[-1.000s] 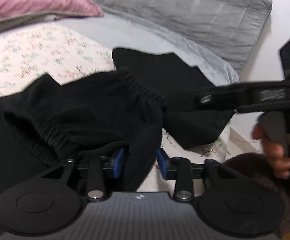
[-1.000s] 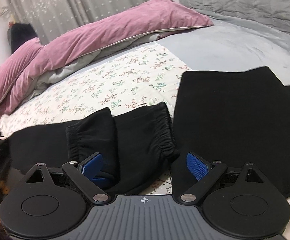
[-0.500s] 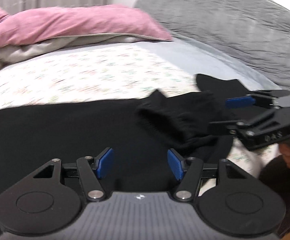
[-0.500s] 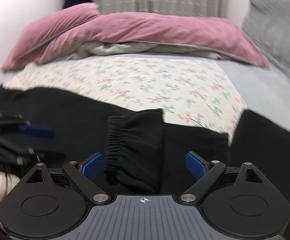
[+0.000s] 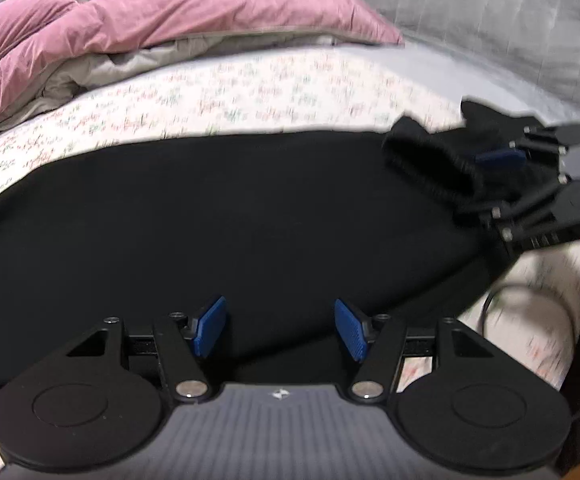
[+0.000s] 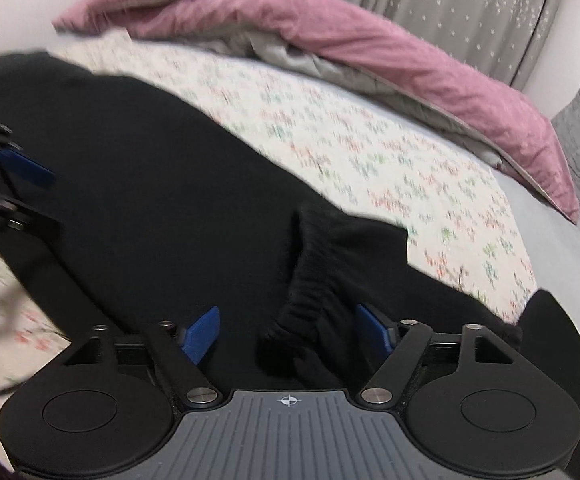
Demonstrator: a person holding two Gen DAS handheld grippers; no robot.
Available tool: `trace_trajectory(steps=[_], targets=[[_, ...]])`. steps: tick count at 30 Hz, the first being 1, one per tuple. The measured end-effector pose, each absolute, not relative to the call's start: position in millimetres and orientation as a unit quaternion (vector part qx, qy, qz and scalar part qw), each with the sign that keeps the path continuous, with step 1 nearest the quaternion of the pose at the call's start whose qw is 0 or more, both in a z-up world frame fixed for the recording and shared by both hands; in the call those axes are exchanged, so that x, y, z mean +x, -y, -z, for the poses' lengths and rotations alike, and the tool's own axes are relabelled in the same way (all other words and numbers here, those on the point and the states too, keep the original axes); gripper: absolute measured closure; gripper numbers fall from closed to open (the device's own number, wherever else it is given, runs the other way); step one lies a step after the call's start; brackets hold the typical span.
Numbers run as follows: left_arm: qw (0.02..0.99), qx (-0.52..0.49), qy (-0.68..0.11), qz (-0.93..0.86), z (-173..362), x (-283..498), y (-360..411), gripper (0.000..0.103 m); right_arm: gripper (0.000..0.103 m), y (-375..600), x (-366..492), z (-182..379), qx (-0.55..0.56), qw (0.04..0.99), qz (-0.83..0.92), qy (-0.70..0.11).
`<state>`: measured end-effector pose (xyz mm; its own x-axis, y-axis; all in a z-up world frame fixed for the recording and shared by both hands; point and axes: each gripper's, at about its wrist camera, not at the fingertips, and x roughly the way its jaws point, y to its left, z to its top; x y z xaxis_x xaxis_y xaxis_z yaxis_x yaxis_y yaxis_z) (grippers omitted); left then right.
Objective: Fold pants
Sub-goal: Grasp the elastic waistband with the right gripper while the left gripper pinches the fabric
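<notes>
The black pants point(image 5: 217, 216) lie stretched across the floral bed sheet point(image 5: 249, 92). Their elastic cuffs point(image 5: 430, 164) are bunched at the right end. My left gripper point(image 5: 279, 330) is open and empty, low over the middle of the pants. My right gripper point(image 6: 290, 334) is open with the gathered cuff point(image 6: 310, 280) lying between its fingers, not pinched. The right gripper also shows in the left wrist view point(image 5: 530, 184) at the cuffs. The left gripper shows at the left edge of the right wrist view point(image 6: 13, 188). In that view the pants point(image 6: 149, 184) run off to the left.
A pink duvet point(image 5: 149, 20) is heaped at the back of the bed. A grey quilted headboard point(image 5: 510, 20) stands at the right. A second black folded garment point(image 6: 562, 344) lies at the lower right of the right wrist view. Grey curtains point(image 6: 470, 8) hang behind.
My left gripper let go of the cuff, opened and slid left along the pants to their middle. My right gripper swung round to the cuffs, which now lie between its open fingers.
</notes>
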<state>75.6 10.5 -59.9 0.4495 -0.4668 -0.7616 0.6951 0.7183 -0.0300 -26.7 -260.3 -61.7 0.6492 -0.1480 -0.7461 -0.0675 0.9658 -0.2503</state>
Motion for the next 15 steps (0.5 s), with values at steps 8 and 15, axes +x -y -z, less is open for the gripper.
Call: trace_trajectory(steps=[8, 15], targets=[[0.842, 0.186, -0.366, 0.35, 63.0, 62.6, -14.8, 0.025, 0.077, 270.8, -26.0, 73.4, -0.121, 0.898, 0.06, -0.419], [0.851, 0.237, -0.312, 0.351, 70.1, 53.9, -3.1, 0.031, 0.077, 331.8, -44.6, 28.5, 0.064, 0.925, 0.15, -0.344]])
